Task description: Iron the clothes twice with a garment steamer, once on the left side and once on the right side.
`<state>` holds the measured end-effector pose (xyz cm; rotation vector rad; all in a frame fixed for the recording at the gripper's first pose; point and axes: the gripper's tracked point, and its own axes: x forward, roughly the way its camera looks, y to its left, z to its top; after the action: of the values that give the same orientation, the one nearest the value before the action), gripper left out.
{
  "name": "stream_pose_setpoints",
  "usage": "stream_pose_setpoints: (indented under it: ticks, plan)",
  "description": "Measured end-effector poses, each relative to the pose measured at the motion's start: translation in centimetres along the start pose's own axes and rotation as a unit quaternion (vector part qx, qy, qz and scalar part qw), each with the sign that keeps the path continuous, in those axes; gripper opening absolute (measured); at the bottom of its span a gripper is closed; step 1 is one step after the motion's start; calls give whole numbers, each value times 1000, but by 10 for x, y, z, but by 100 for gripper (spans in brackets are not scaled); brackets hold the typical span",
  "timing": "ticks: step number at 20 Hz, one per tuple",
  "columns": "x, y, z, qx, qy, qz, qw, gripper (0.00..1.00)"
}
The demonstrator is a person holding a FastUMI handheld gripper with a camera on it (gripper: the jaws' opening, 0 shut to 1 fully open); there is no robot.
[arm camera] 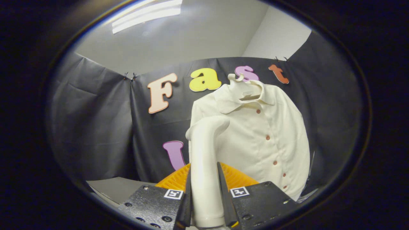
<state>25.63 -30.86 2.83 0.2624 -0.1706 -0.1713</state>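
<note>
A cream button-up shirt (265,134) hangs on a pale hanger (247,91) against the booth's black cloth wall, its buttons running down the front. My gripper (205,195) is shut on the white garment steamer (204,159), both fingers pressed on its upright handle. The steamer's curved head rises beyond the fingers and points at the shirt's left side, around chest height. Whether the head touches the cloth I cannot tell.
An orange ribbed object (179,180) lies just behind the fingers, low under the steamer. A grey table surface (118,188) stretches to the left of it. Black cloth walls (89,127) close in the left, back and right.
</note>
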Motion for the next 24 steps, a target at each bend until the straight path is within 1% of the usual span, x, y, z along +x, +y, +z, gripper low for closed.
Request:
stream_pose_setpoints:
  ticks: [3,7,12,17,21,24]
  plan:
    - [11,-17,-7,-8,0,-4,1000,39]
    - [18,-33,-19,16,0,0,1000,39]
    - [10,-43,-40,52,8,5,999,39]
    - [-3,-52,-62,59,24,1,998,39]
    - [-20,-61,-90,68,41,-2,997,39]
    - [-32,-69,-116,89,59,-2,994,39]
